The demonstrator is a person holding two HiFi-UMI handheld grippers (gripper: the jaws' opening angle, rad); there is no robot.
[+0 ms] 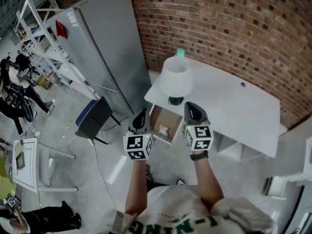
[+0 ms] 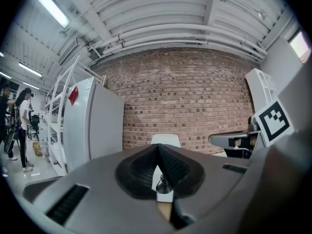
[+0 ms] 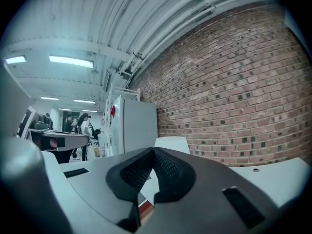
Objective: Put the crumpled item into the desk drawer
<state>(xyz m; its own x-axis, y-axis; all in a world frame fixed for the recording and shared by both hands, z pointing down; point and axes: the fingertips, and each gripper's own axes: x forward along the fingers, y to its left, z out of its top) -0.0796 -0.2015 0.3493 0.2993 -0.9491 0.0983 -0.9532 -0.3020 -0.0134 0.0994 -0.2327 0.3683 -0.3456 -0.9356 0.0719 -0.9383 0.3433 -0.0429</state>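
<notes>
Left tongs (image 1: 141, 117) and right tongs (image 1: 194, 109): both together, nothing clamped, held just above the open drawer (image 1: 171, 120). The crumpled item (image 1: 162, 129) already lies inside it. Judgement: only closing remains. Push the drawer front squarely, evenly on both sides, with the item clear of the rim. Beyond are a lamp (image 1: 175, 77) on the white surface (image 1: 229, 106) and a brick wall (image 1: 219, 23). The sticker on the grey cabinet (image 1: 107, 43) is too small to read; no brand is legible.

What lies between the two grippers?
The open desk drawer, crumpled white item inside, sits between left gripper and right gripper; the head view shows it.
</notes>
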